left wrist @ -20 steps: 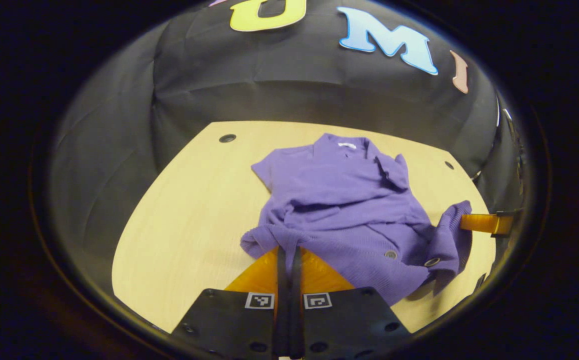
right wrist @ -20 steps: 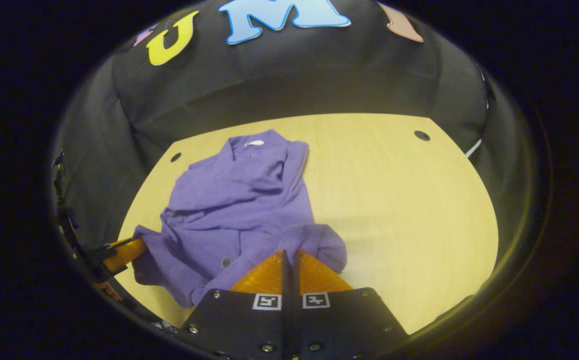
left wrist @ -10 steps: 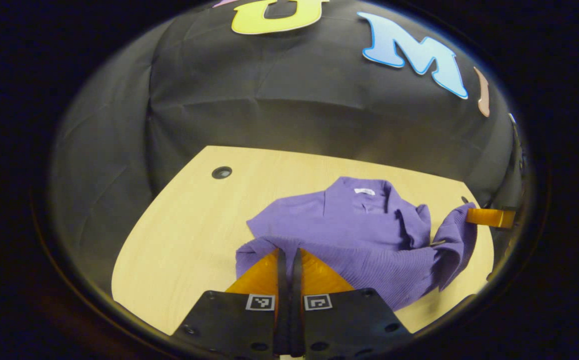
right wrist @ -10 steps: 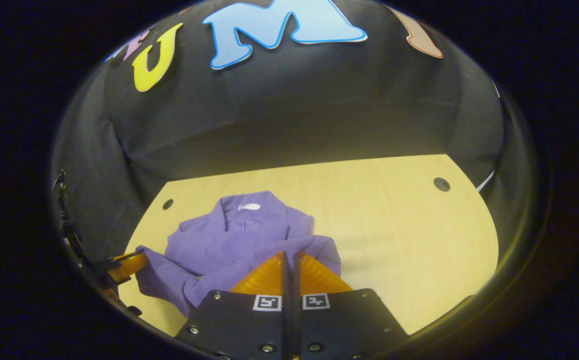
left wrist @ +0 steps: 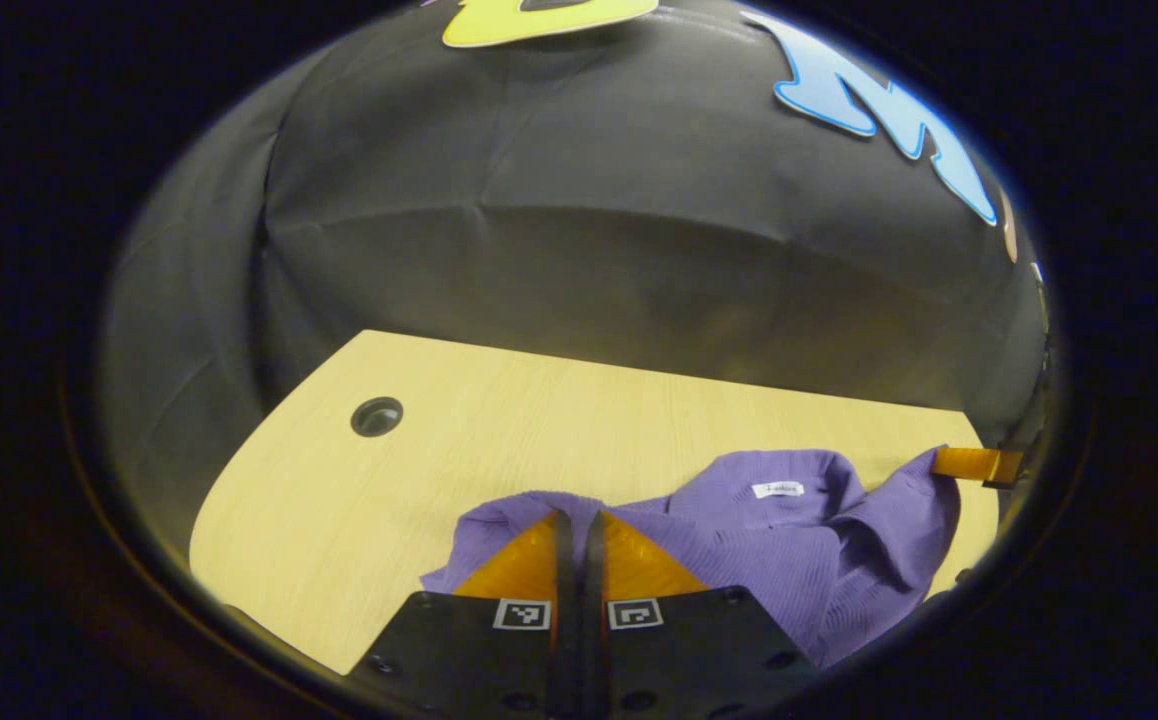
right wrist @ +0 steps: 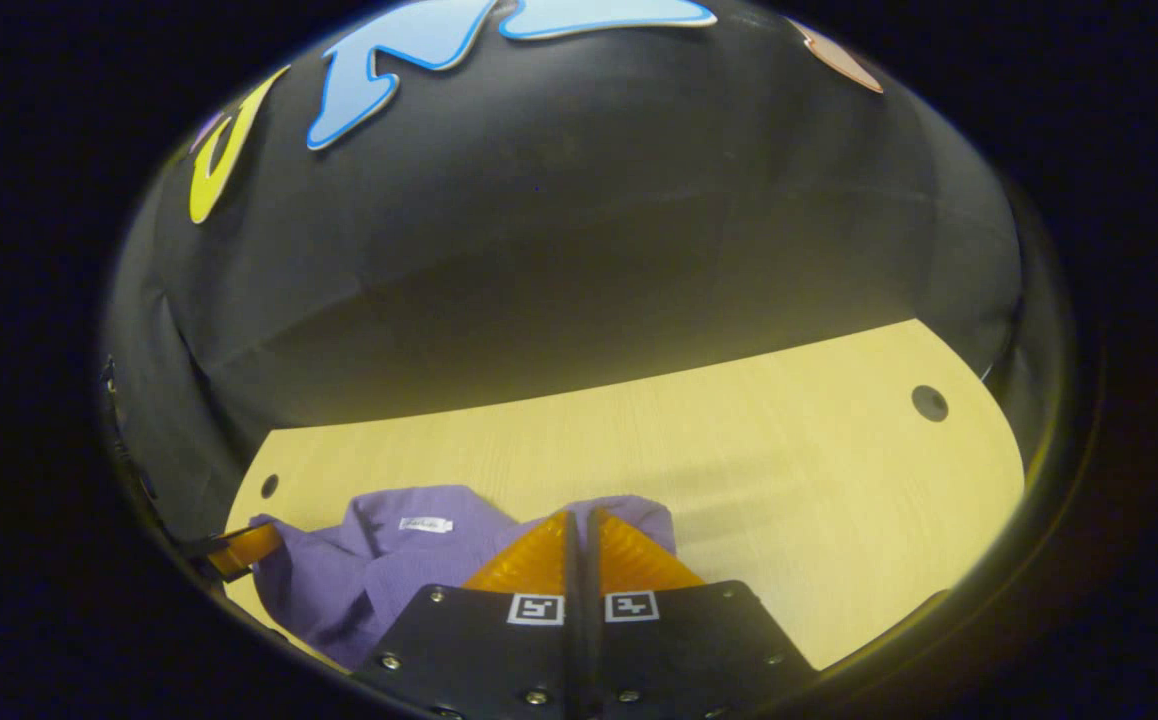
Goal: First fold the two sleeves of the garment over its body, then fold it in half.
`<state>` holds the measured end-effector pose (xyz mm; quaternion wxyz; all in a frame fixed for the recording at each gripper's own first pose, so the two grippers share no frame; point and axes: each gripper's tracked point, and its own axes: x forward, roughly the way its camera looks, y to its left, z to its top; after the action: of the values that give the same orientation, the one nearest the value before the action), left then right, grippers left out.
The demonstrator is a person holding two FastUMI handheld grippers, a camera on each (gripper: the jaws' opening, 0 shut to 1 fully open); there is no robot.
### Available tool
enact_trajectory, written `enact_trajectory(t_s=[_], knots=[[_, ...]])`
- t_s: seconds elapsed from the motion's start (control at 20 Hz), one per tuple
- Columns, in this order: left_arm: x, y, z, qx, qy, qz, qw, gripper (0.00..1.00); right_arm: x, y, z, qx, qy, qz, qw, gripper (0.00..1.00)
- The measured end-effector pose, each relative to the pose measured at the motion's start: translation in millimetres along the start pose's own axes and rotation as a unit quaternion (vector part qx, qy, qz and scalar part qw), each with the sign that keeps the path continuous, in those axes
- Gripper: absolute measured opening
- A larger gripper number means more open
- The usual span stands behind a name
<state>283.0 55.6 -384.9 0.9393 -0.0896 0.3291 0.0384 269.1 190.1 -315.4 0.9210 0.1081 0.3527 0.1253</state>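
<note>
- Left gripper view: table (left wrist: 339, 500), pale wood, with a round hole (left wrist: 377, 416) near its far left corner; black cloth wall behind.
- Left gripper (left wrist: 579, 520): orange fingers pressed together, no gap visible; purple garment (left wrist: 799, 550) edge bunched at the tips and pinched between them.
- Garment lies on the table to the right of the left gripper's fingers, collar up, white neck label (left wrist: 777, 489) showing; ribbed fabric folded over toward the collar.
- Far right of the same view: right gripper's orange finger (left wrist: 974, 463) touching the garment's raised right corner.
- Right gripper view: left gripper's orange finger (right wrist: 239, 548) at the far left, against the garment (right wrist: 359, 570) corner.
- Garment here sits low left on the table (right wrist: 789, 480), label (right wrist: 425, 524) visible near the collar.
- Right gripper (right wrist: 579, 520): fingers closed tight, purple fabric gathered at the tips and clamped.
- Second hole (right wrist: 929, 403) at the table's far right; a smaller one (right wrist: 269, 486) at far left.
</note>
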Motion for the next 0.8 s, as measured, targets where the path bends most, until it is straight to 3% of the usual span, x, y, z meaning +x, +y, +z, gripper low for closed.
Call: enact_trajectory(t_s=[0.2, 0.45, 0.6, 0.65, 0.7, 0.75, 0.8], knots=[[33.5, -1.2, -14.2, 0.007, 0.01, 0.001, 1.0, 0.06, 27.9, -7.5, -11.0, 0.002, 0.006, -0.008, 1.0, 0.0], [36.6, -1.3, -19.6, 0.022, 0.019, 0.016, 0.999, 0.07, 36.0, -6.0, -20.7, -0.013, 0.014, -0.012, 1.0, 0.01], [36.1, -1.3, -22.1, 0.036, 0.025, 0.021, 0.999, 0.26, 34.7, -5.0, -21.8, -0.011, 0.017, -0.005, 1.0, 0.04], [35.6, -2.7, -22.6, 0.04, 0.028, 0.023, 0.999, 0.35, 33.6, -3.2, -21.0, -0.009, 0.017, 0.0, 1.0, 0.13], [33.6, -8.0, -22.3, 0.033, 0.03, 0.012, 0.999, 0.36, 31.4, 2.2, -21.2, -0.003, 0.018, 0.01, 1.0, 0.4], [26.4, -10.0, -22.8, 0.03, 0.037, 0.004, 0.999, 0.5, 26.1, 0.4, -16.8, -0.013, 0.012, 0.006, 1.0, 0.66], [23.0, -10.7, -21.5, 0.03, 0.037, 0.006, 0.999, 0.64, 22.4, 2.4, -14.4, -0.018, 0.008, 0.006, 1.0, 0.66]])
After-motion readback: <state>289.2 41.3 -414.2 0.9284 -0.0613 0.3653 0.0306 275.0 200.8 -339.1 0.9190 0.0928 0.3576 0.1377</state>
